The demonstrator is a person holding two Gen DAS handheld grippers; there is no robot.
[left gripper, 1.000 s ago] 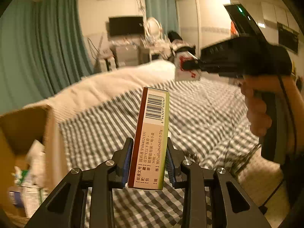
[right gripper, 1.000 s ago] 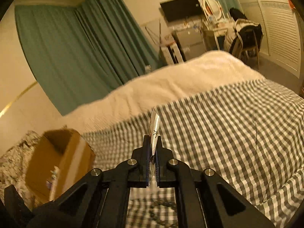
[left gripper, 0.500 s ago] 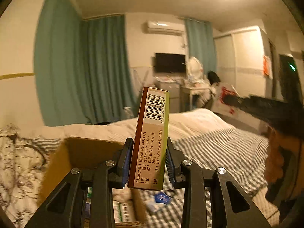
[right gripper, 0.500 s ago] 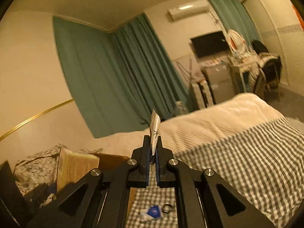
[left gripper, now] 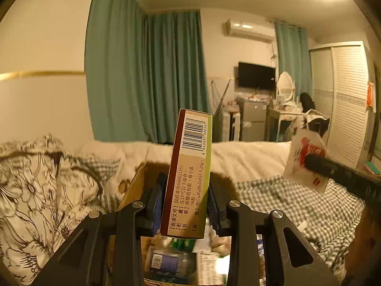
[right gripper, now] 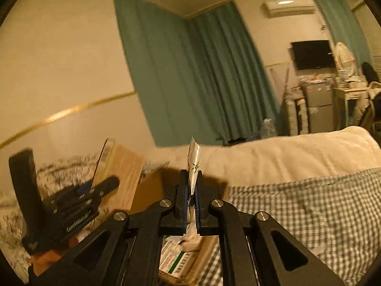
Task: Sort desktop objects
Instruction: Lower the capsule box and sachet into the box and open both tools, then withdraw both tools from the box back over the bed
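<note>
Upright, the medicine box (left gripper: 188,174) sits clamped between left jaws; right jaws pinch a sachet (right gripper: 194,164).

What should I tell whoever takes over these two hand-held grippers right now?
Left hand-held gripper: shut on the medicine box, held upright.
Right hand-held gripper: shut on a thin foil sachet.
Both hover over the open cardboard box on the bed, which already holds packets and boxes.
Done: both items picked up and carried to the box.
Left: release each into it, then check the checked bedspread for more.
</note>
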